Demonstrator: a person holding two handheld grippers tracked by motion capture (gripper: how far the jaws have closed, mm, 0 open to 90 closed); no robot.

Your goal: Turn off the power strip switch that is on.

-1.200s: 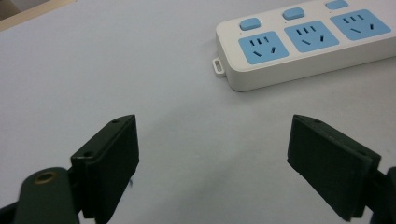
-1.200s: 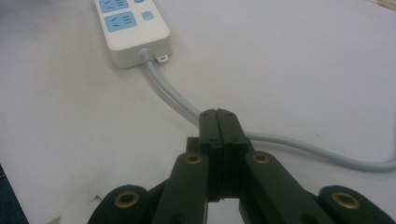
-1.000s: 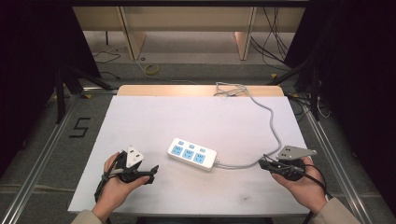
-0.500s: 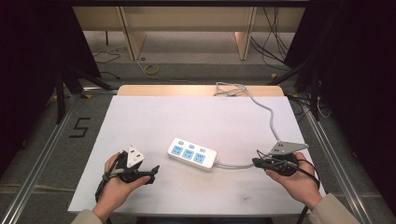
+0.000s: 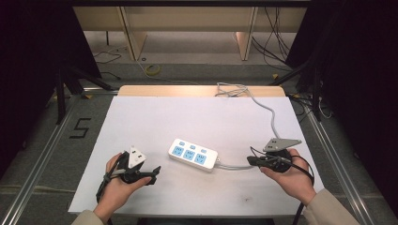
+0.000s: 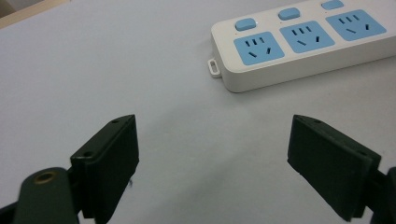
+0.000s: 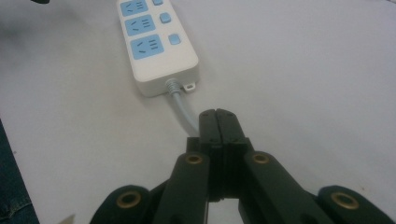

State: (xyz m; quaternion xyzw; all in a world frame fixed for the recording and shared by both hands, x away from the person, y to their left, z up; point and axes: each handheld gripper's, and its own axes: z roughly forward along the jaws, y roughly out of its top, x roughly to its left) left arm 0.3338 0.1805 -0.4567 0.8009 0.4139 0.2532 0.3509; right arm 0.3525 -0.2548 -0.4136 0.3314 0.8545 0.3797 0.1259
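1 white power strip near the table's front edge, carrying 3 blue sockets and 3 blue switch buttons, with 1 grey cable running off toward the table's far edge. 2 handheld grippers: left gripper by the front-left corner, right gripper by the front-right corner, 2 black jaws each. 1 table, 2 hands: left hand, right hand.
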